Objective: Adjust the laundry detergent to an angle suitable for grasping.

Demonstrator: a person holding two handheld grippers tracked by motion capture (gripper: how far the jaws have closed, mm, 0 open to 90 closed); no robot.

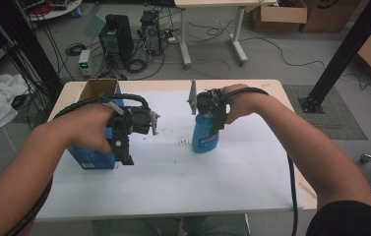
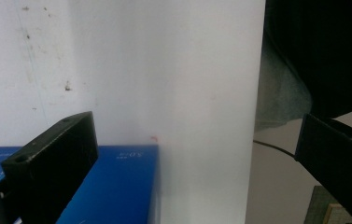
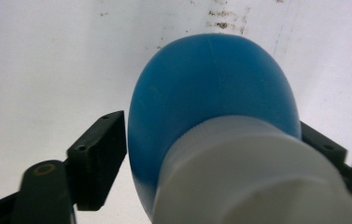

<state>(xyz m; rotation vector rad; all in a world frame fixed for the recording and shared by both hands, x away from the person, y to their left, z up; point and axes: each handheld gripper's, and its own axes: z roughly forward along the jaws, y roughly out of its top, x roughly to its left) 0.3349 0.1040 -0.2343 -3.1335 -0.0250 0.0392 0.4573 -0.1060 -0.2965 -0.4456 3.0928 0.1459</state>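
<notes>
Standing upright mid-table (image 1: 252, 167), the blue bottle (image 1: 204, 135) sits between the right gripper's (image 1: 207, 109) jaws closed against its smooth, likely slippery shoulder below the white cap (image 3: 257, 177), while the left gripper (image 1: 124, 152) gapes wide, empty, beside a blue box (image 1: 92, 158).

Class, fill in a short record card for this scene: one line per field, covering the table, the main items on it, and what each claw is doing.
Table: white top, some dark specks near the middle
Bottle: blue bottle, white cap, standing upright
Box: blue box, top flaps open, at the table's left
Right claw: jaws either side of the bottle's upper body, closed on it
Left claw: jaws wide apart, one at the box, not gripping
Beyond table: computer towers, cables, cardboard boxes on the floor
</notes>
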